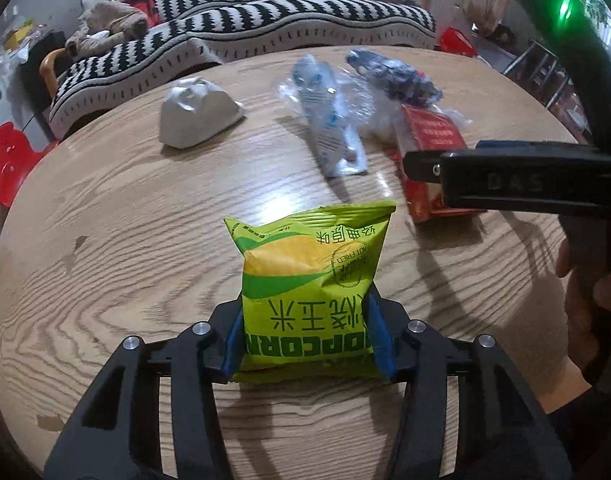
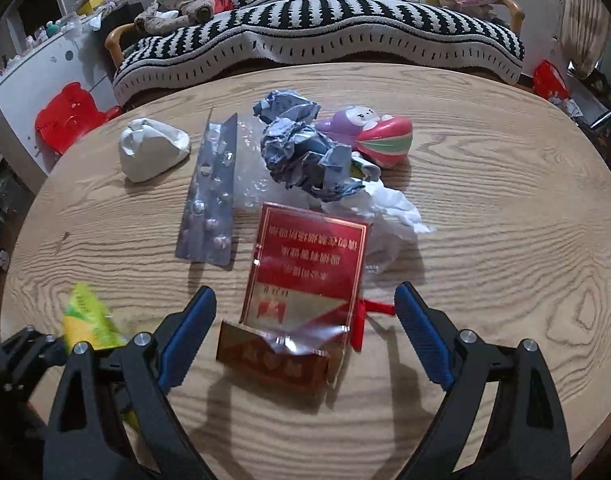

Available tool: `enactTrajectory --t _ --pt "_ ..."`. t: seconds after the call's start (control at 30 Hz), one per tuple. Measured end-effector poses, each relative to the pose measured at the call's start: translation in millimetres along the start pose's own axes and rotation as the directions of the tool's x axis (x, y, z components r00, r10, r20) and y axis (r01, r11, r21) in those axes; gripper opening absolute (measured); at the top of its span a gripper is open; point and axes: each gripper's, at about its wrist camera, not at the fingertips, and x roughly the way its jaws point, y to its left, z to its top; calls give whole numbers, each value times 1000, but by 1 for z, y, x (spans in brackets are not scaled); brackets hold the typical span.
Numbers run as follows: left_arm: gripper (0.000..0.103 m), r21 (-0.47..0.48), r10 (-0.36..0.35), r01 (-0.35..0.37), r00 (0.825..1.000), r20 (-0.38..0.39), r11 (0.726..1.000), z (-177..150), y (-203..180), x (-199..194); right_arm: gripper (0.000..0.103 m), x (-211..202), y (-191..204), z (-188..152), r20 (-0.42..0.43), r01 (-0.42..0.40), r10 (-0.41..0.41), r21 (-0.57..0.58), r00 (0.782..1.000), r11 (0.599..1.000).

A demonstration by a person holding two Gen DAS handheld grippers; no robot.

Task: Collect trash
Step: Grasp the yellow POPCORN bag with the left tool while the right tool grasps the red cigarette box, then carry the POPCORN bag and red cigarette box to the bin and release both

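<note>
Early in the job, by the look of it: nothing shown as binned yet, and no bin or bag for the trash in either view.

Left gripper (image 1: 305, 336) is clamped on the near end of the green popcorn bag (image 1: 311, 276); both blue pads press its sides, bag bottom at or just over the wooden table (image 1: 117, 248) — can't tell if it's lifted. So 1 item is in hand.

Right gripper (image 2: 305, 332) is spread wide, grasping nothing. It straddles the red cigarette pack (image 2: 309, 272), which lies flat on the table w/ its lid end toward the camera; pads are well clear of both sides. Looks like the next pick, but not gripped yet.

Left on the table, beyond the pack:
- silver blister strip (image 2: 211, 196), lying flat, just left of the pack
- crumpled blue-grey wrapper (image 2: 305, 152) on clear plastic film
- white crumpled plastic (image 2: 397, 208), right of the pack
- white wad (image 2: 151, 148), far left, apart from the rest
- pink/purple toy (image 2: 369, 132) behind the wrapper — prob. not trash, can't say.

Est.: 1 grabbed, 1 lined up, approx. 4 pieces to go, then drop-off somewhere out of view.
</note>
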Motion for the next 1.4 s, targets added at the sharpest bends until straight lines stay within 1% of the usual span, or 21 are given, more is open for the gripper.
enactTrajectory --t 0.07,0.1,0.17,0.2,0.3,0.47,0.57,0.7,0.8,0.87,0.93,1.0,1.1,1.2,1.33,1.4 --pt "50 -7 2 -2 1000 7 1000 1 5 -2 87 7 1 3 -6 9 -9 -1 1000 1000" --pt "50 -14 3 -3 1000 4 1000 1 8 -3 84 10 2 4 -9 15 -15 -1 1000 1000" --pt "50 -24 9 -9 1000 -1 1000 3 12 -4 71 14 1 5 -11 29 -29 -3 1000 1000" --pt "50 -26 16 -16 1000 0 1000 4 13 -5 56 14 1 5 -12 21 -21 0 1000 1000" --pt "50 -44 15 -14 1000 10 999 7 19 -9 56 6 2 5 5 12 -12 -2 1000 1000" --pt "50 -57 6 -4 999 36 998 14 21 -18 56 -28 -1 1 66 -35 35 -1 997 999" --pt "50 -61 2 1 999 45 998 18 17 -22 56 -43 -8 -4 65 -58 57 2 996 998" --pt "50 -47 -10 12 999 52 999 22 5 -22 56 -59 -23 -17 60 -44 44 1 997 999" --pt "50 -30 -14 15 999 48 999 26 -8 -20 56 -74 -42 -31 64 -22 21 9 998 1000" --pt "50 -15 -20 21 998 59 1000 28 -19 -23 56 -83 -54 -38 66 -19 17 19 998 1000" --pt "50 8 -20 19 997 69 1000 30 -33 -25 56 -96 -70 -46 77 -4 1 34 997 999" --pt "50 16 -37 36 997 70 999 33 -45 -25 56 -111 -90 -56 96 22 -27 56 995 998" --pt "50 34 -71 69 995 68 997 41 -72 -24 56 -127 -120 -70 104 52 -62 93 993 994" --pt "50 62 -120 115 990 80 991 49 -105 -25 56 -140 -152 -83 106 83 -97 131 990 988" --pt "50 118 -196 186 977 78 975 57 -163 -26 56 -163 -202 -105 109 117 -142 212 984 970" --pt "50 143 -237 226 969 70 964 59 -193 -25 56 -176 -230 -120 110 139 -173 264 979 954"
